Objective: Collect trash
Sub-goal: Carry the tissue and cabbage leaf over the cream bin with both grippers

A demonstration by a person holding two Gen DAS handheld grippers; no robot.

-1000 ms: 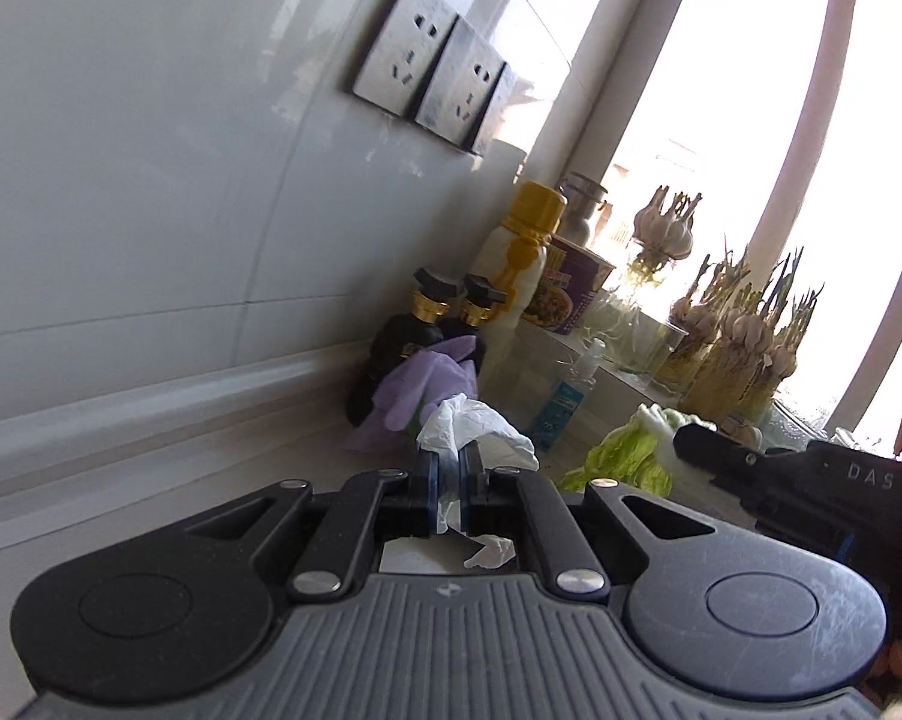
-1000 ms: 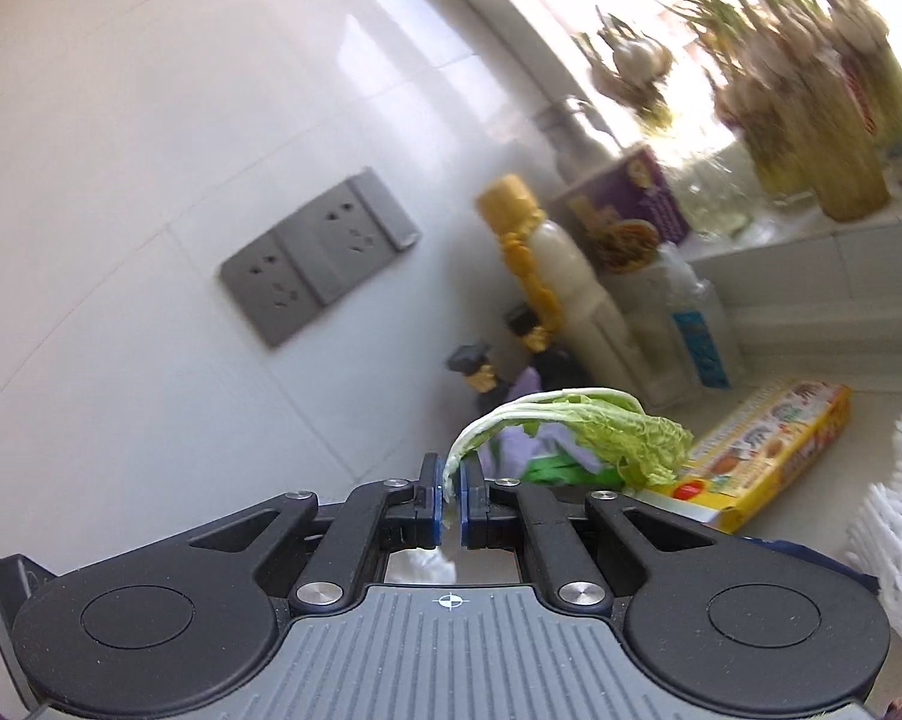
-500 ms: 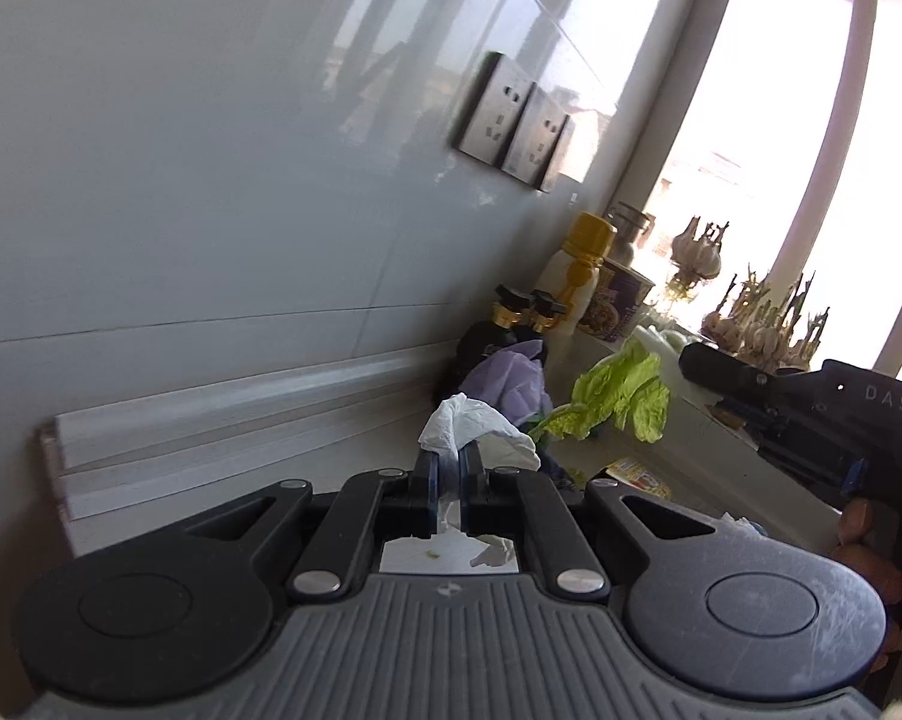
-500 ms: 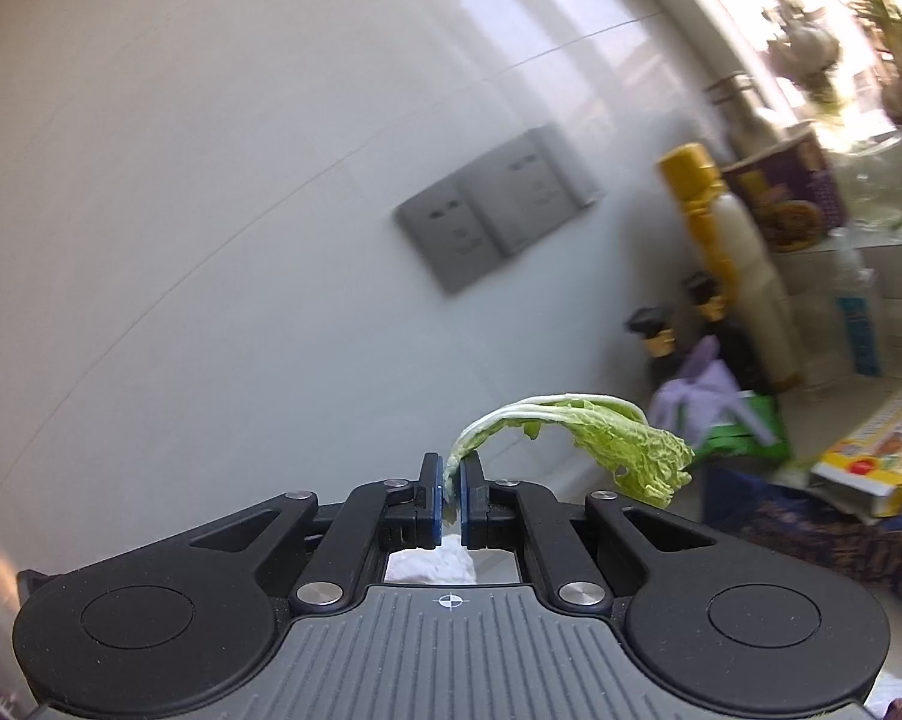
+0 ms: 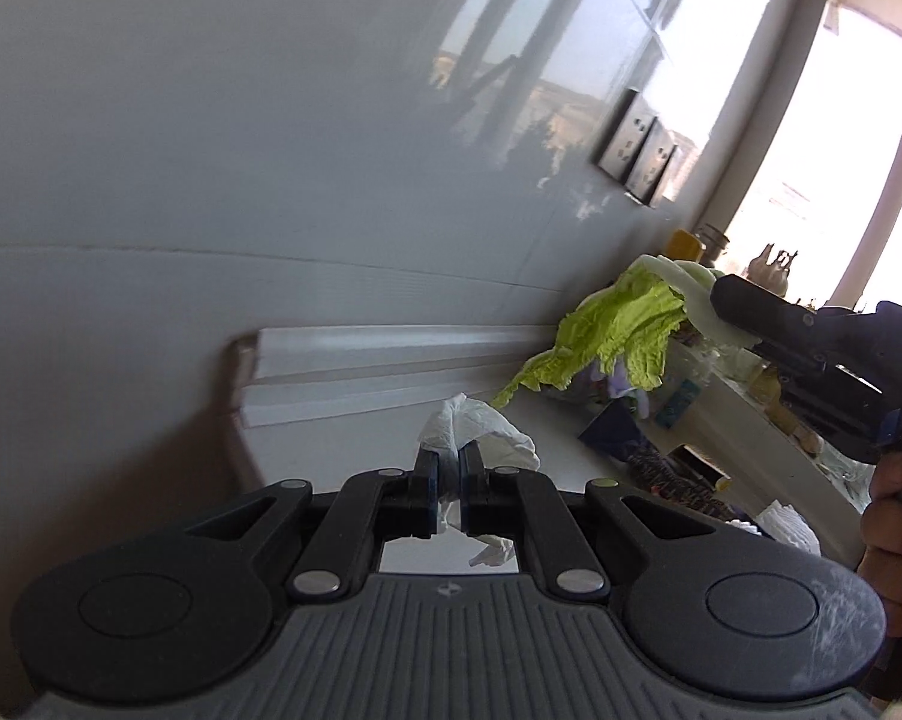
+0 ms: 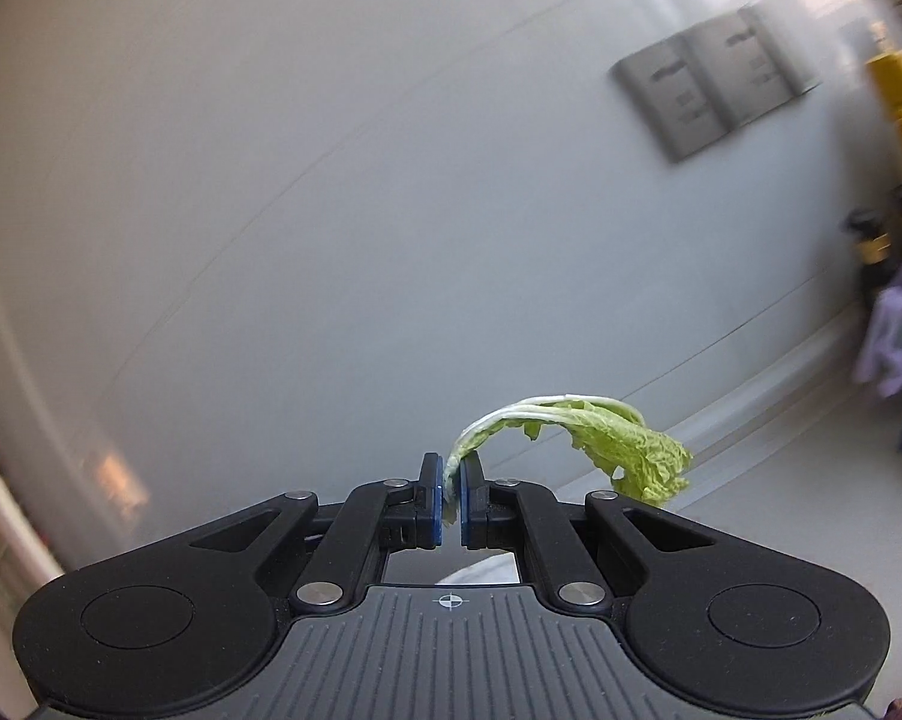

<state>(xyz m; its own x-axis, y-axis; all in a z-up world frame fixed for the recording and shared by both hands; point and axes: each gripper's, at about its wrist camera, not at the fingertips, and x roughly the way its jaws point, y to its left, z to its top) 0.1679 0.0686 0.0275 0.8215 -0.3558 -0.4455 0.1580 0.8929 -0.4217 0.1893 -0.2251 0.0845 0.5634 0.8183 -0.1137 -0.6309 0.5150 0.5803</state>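
Note:
My left gripper [image 5: 449, 461] is shut on a crumpled white tissue [image 5: 481, 429], held above the white counter [image 5: 343, 450]. My right gripper [image 6: 449, 474] is shut on the white stem of a green cabbage leaf [image 6: 619, 444], which droops to the right. In the left wrist view the right gripper [image 5: 728, 306] shows at the right, with the same cabbage leaf [image 5: 619, 324] hanging from it in the air.
A grey-white tiled wall with wall sockets [image 6: 715, 78] fills the background. Bottles [image 6: 895, 90], a purple cloth [image 6: 901, 324] and a dark blue packet [image 5: 613, 432] stand at the right near the window. More white tissue [image 5: 787, 525] lies on the counter at the right.
Both grippers have swung left, away from the window and bottles, still holding the tissue and the cabbage leaf. The bottles and sockets have slid to the right edge of both views.

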